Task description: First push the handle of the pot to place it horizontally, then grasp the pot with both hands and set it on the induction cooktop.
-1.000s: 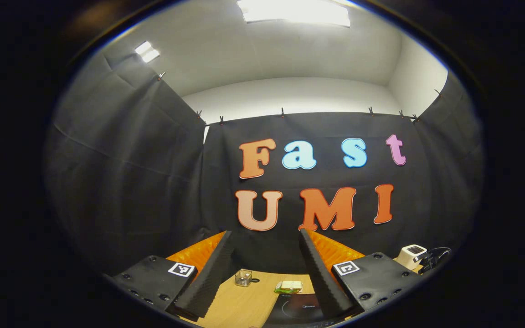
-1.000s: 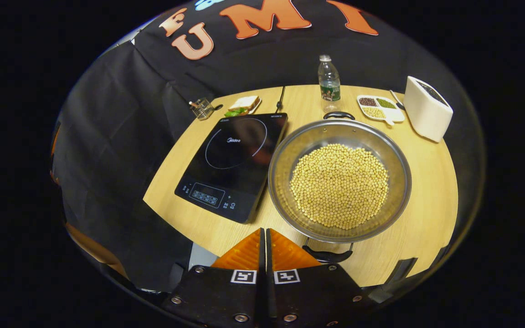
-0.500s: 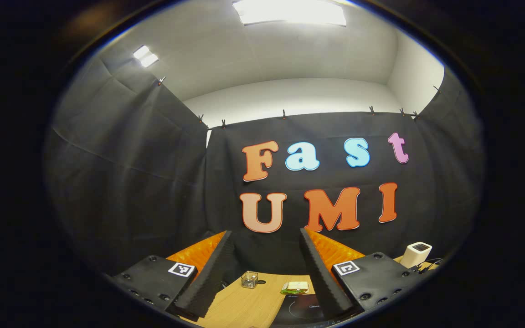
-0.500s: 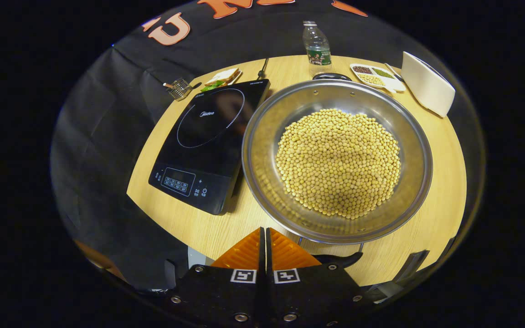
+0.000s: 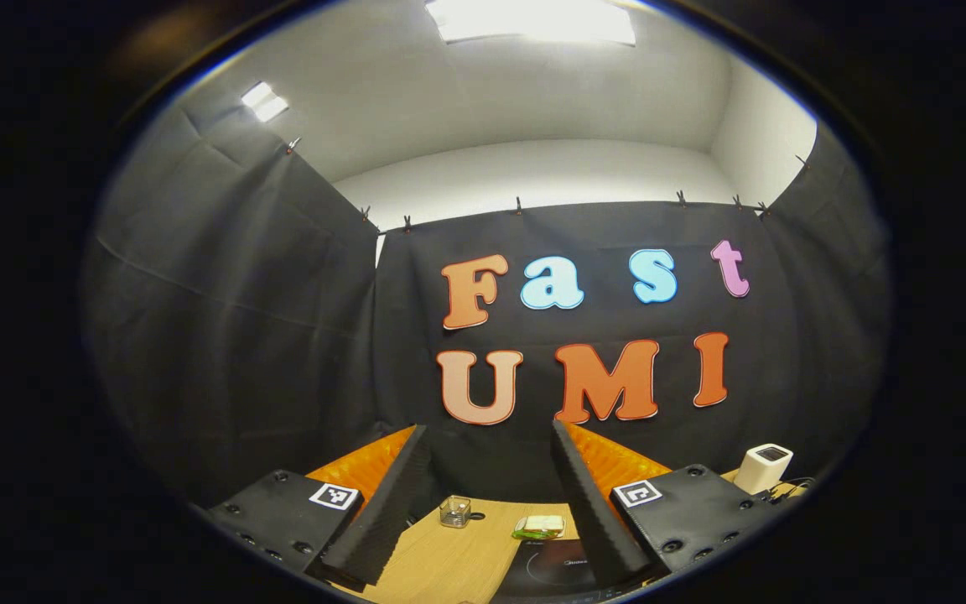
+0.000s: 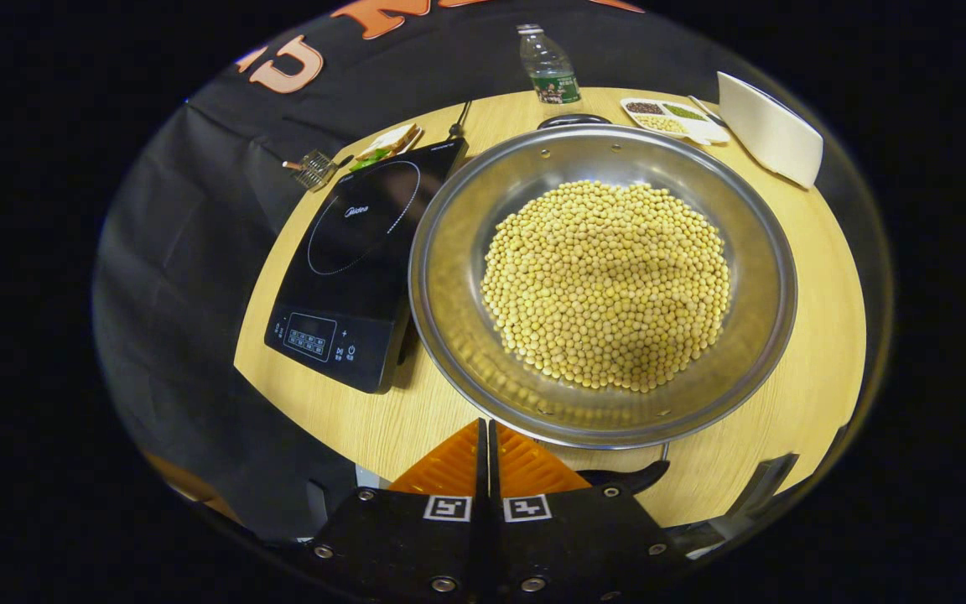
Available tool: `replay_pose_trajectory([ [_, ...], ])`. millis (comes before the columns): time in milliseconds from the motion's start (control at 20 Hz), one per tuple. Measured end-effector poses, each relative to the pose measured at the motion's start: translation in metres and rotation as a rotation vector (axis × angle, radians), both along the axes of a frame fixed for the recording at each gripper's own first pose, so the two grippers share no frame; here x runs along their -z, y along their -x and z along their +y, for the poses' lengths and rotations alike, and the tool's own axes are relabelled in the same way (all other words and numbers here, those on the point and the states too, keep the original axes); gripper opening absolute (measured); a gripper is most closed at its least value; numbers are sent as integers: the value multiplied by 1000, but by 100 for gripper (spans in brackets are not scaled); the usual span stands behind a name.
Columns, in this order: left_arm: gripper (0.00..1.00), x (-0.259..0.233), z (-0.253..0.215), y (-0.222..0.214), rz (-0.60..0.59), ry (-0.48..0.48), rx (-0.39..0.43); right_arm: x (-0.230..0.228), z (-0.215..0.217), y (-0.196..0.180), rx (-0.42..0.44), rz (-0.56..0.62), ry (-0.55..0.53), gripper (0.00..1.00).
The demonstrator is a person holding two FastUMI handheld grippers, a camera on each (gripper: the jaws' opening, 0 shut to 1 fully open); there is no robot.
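Note:
In the right gripper view a wide steel pot full of yellow beans stands on the round wooden table. One black handle points toward me, the other handle lies at the far rim. My right gripper is shut with nothing in it, just left of the near handle and close to the pot's rim. The black induction cooktop lies to the pot's left. In the left gripper view my left gripper is open, held high and facing the booth wall, with a corner of the cooktop below it.
At the table's far edge stand a water bottle, a divided dish of grains and a white box. A sandwich and a small glass cup lie behind the cooktop. The table edge is near my right gripper.
My right gripper has moved forward and lower toward the pot, which looms larger now. The left gripper has only drifted slightly and stays open.

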State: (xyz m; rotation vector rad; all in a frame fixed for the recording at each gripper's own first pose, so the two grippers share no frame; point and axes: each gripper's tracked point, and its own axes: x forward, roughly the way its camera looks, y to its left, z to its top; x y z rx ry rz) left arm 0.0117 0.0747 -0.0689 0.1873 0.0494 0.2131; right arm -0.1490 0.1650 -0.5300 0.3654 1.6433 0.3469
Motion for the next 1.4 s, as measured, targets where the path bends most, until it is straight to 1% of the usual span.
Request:
replay_pose_trajectory([
  [50,93,1,-1,0,3,-7,2,1,-5,1,6,-1,4,0],
  [150,97,3,-8,-1,16,-8,12,4,-20,-1,20,-8,28,0],
  [350,97,1,-18,-1,16,-8,31,10,-49,-5,76,-1,70,0],
  [450,97,3,-22,-1,17,-4,39,13,-63,-7,88,-1,89,0],
  [500,95,4,-22,-2,19,-6,39,14,-70,-7,93,-2,99,0],
  [550,95,6,-22,-3,20,-10,35,16,-77,-9,103,0,107,0],
  [600,97,9,-20,-4,24,-12,31,18,-83,-9,116,5,114,0],
  [700,93,14,-18,-6,32,-4,27,22,-95,-12,134,11,129,0],
  [800,97,16,-15,-7,33,2,23,26,-107,-15,148,12,156,0],
  [950,97,15,-12,-7,25,-3,18,31,-127,-22,178,16,192,0],
  [1100,97,11,-13,-7,16,-9,23,37,-140,-29,200,21,217,0],
  [1150,95,11,-12,-6,10,-10,23,38,-145,-31,209,22,225,0],
  [1200,97,11,-11,-6,7,-8,25,39,-148,-33,220,20,232,0],
  [1400,97,17,-8,-7,11,10,28,45,-156,-38,230,19,256,0],
])
